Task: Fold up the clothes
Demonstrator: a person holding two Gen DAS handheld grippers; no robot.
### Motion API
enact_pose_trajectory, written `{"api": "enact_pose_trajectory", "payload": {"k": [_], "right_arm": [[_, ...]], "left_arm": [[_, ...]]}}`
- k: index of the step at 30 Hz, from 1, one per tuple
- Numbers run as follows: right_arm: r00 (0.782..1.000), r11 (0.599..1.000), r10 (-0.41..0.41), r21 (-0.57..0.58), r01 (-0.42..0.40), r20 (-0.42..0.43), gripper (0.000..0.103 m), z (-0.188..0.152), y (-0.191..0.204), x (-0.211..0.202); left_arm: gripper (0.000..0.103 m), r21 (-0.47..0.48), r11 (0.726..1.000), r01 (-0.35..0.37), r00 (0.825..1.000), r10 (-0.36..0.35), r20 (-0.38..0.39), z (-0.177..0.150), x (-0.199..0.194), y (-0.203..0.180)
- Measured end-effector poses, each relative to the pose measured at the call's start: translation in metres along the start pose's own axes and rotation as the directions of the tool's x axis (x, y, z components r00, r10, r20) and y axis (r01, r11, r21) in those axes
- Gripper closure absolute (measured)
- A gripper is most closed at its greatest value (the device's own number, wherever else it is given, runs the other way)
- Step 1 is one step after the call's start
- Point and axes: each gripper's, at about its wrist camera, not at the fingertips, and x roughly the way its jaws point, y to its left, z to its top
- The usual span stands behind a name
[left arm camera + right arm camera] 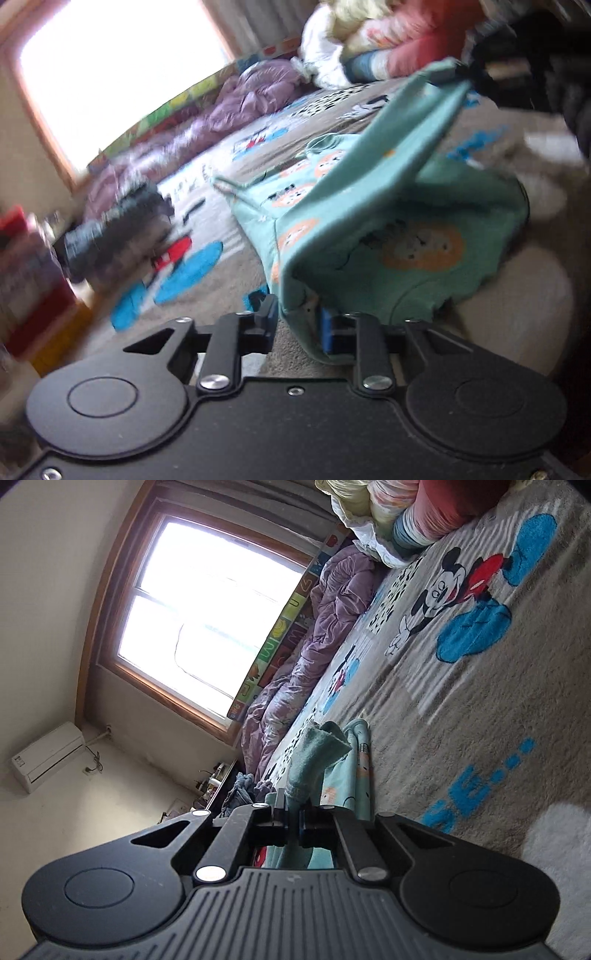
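A teal printed child's garment lies partly lifted over a grey cartoon-print blanket, the left gripper pinching one edge near the camera and the right gripper clamped on another raised fold of the cloth.

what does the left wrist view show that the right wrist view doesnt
Only the left wrist view: the teal garment's lion prints and the right claw lifting its far edge. Only the right wrist view: the air conditioner and a sharp Mickey Mouse on the rug. Both: each claw, left, shut on that garment, the window and the purple duvet.
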Motion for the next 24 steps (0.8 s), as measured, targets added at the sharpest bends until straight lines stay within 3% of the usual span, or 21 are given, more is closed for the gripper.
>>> {"api": "enact_pose_trajectory", "payload": {"k": [4, 7, 12, 17, 21, 24], "right_arm": [[1.000, 1.000, 0.006, -0.008, -0.006, -0.004, 0.096, 0.002, -0.003, -0.002], [1.000, 0.999, 0.025, -0.023, -0.025, 0.007, 0.096, 0.002, -0.002, -0.008], [1.000, 1.000, -0.017, -0.004, 0.018, 0.017, 0.096, 0.001, -0.011, -0.012], [0.989, 0.990, -0.140, 0.018, 0.140, -0.044, 0.096, -0.006, -0.030, 0.000], [0.966, 0.970, -0.244, -0.005, 0.245, -0.085, 0.096, -0.019, -0.037, 0.006], [0.969, 0.971, -0.237, -0.003, 0.237, -0.065, 0.096, -0.022, -0.034, 0.001]], "left_arm": [[0.088, 0.176, 0.982, -0.064, 0.998, 0.061, 0.024, -0.008, 0.000, -0.023], [0.088, 0.255, 0.963, -0.081, 0.997, 0.076, 0.031, -0.013, 0.001, -0.031], [0.088, 0.339, 0.936, -0.093, 0.996, 0.084, 0.042, -0.017, 0.003, -0.038], [0.090, 0.433, 0.897, -0.090, 0.996, 0.089, 0.022, -0.022, 0.007, -0.049], [0.089, 0.378, 0.925, -0.039, 0.999, 0.045, -0.008, -0.015, -0.003, -0.036], [0.083, 0.282, 0.959, 0.018, 0.999, -0.008, -0.037, -0.006, -0.015, -0.017]]}}
